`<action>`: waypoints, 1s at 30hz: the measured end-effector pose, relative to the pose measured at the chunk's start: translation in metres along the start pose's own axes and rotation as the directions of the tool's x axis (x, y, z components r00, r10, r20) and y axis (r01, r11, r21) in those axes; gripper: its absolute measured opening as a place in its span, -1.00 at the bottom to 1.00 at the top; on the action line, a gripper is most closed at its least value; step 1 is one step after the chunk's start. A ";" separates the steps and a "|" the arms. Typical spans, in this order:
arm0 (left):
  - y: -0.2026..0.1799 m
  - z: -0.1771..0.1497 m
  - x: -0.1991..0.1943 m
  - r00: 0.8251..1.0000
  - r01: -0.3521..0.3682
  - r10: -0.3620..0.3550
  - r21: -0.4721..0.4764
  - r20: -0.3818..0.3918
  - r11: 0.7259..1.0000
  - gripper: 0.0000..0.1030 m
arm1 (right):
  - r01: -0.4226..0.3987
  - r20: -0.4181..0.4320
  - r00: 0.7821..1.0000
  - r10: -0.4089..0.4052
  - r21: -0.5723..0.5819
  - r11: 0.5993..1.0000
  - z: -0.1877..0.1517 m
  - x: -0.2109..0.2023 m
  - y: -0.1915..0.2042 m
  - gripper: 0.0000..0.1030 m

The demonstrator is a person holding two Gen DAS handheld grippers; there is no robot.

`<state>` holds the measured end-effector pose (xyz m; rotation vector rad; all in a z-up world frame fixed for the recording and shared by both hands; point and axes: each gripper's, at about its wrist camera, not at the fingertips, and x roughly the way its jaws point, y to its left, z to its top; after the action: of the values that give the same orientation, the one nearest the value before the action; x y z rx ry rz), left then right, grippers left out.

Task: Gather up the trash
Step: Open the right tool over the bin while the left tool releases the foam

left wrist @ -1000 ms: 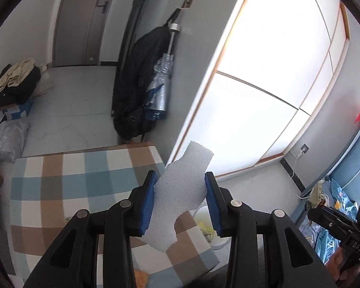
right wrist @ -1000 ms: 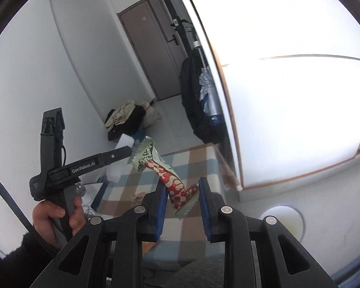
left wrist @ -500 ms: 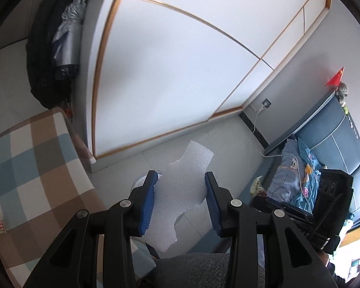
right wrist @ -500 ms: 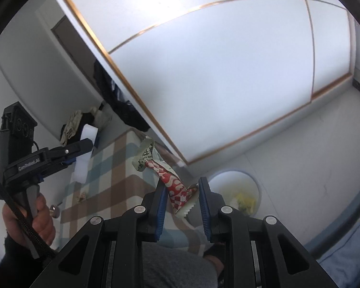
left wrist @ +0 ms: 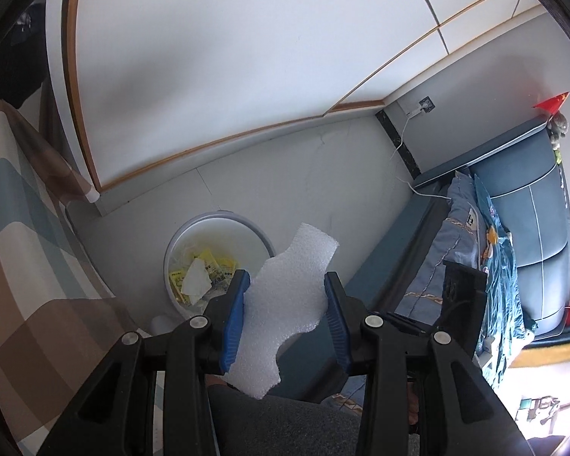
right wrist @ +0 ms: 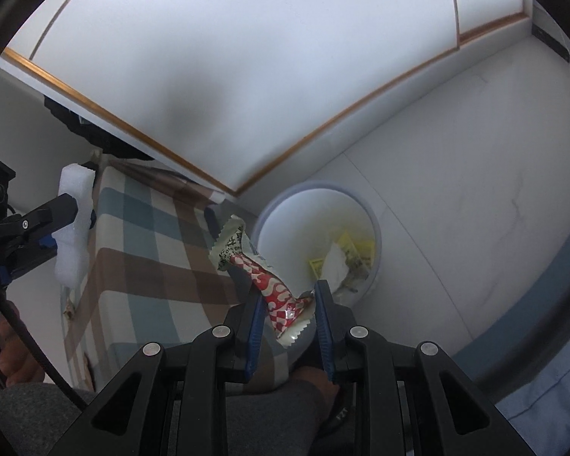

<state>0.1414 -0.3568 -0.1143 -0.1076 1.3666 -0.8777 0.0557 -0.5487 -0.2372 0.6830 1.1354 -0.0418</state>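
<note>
Left wrist view: the left gripper (left wrist: 287, 317) clamps a white foam scrap (left wrist: 288, 296) over the round white trash bin (left wrist: 262, 233). The right gripper's (right wrist: 288, 315) fingers pinch a red-and-white snack wrapper (right wrist: 258, 269) near the bin's left rim.

White foam scrap (left wrist: 288, 304) and red wrapper (right wrist: 266, 285) (both clamped) above white bin (right wrist: 374, 228).

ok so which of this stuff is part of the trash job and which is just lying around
Part of the job:
- foam piece in the left gripper
- snack wrapper in the right gripper
- bin

Just lying about:
- checked table cover
- bed
- charger cable
</note>
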 end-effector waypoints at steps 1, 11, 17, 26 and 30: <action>0.002 0.001 0.004 1.000 0.001 -0.001 -0.010 -0.012 1.000 -0.34 | 0.004 -0.018 1.000 -0.003 0.007 1.000 0.000 0.006 -0.006 -0.53; 0.019 0.018 0.038 0.995 -0.028 0.022 -0.070 -0.092 0.997 -0.34 | -0.026 -0.142 0.989 0.038 0.089 0.996 0.020 0.069 -0.028 -0.47; 0.024 0.024 0.057 0.992 -0.035 0.022 -0.099 -0.125 0.994 -0.34 | -0.110 -0.092 0.988 0.123 0.133 0.985 0.030 0.064 -0.034 0.00; 0.025 0.026 0.079 0.984 -0.048 0.028 -0.111 -0.177 0.993 -0.34 | -0.084 -0.031 0.995 0.090 0.157 0.984 0.024 0.042 -0.055 0.22; 0.025 0.027 0.090 0.977 -0.065 0.039 -0.120 -0.210 0.991 -0.33 | -0.071 -0.013 0.997 0.075 0.169 0.983 0.022 0.034 -0.063 0.29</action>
<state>0.1726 -0.4042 -0.1934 -0.0785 1.6134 -0.7739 0.0660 -0.6007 -0.2907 0.8773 1.1331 -0.0698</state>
